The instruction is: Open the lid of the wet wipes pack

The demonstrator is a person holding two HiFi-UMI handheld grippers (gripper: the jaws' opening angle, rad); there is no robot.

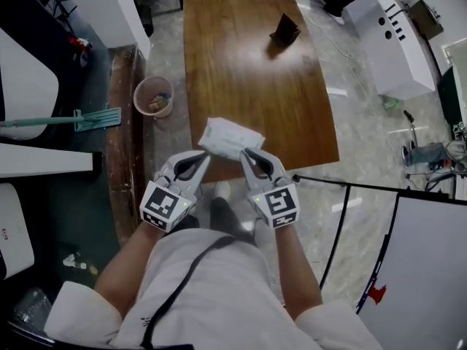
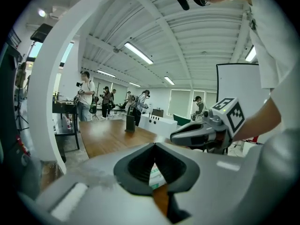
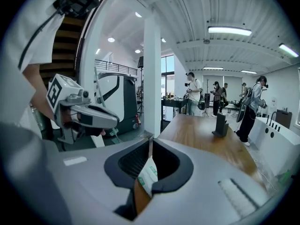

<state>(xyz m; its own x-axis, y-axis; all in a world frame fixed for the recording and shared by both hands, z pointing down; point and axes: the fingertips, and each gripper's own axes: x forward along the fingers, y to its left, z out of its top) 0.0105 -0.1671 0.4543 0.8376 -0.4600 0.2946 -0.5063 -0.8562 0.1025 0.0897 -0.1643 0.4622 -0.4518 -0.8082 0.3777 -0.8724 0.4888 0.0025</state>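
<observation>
A white wet wipes pack (image 1: 230,138) with green print hangs between my two grippers, over the near end of the wooden table (image 1: 248,64). My left gripper (image 1: 203,156) is shut on the pack's left edge and my right gripper (image 1: 245,154) is shut on its right edge. In the left gripper view the jaws meet at the tips (image 2: 154,145), and a strip of the pack (image 2: 156,175) shows in the gap behind them. The right gripper view has the same look: tips together (image 3: 150,140), pack (image 3: 148,176) pinched behind. The lid is hidden.
A black stand (image 1: 284,30) sits far up the table. A bin (image 1: 154,95) and a mop (image 1: 73,120) are on the floor to the left. A white cabinet (image 1: 394,42) stands at the right, a white board (image 1: 430,268) at the lower right. Several people stand in the background.
</observation>
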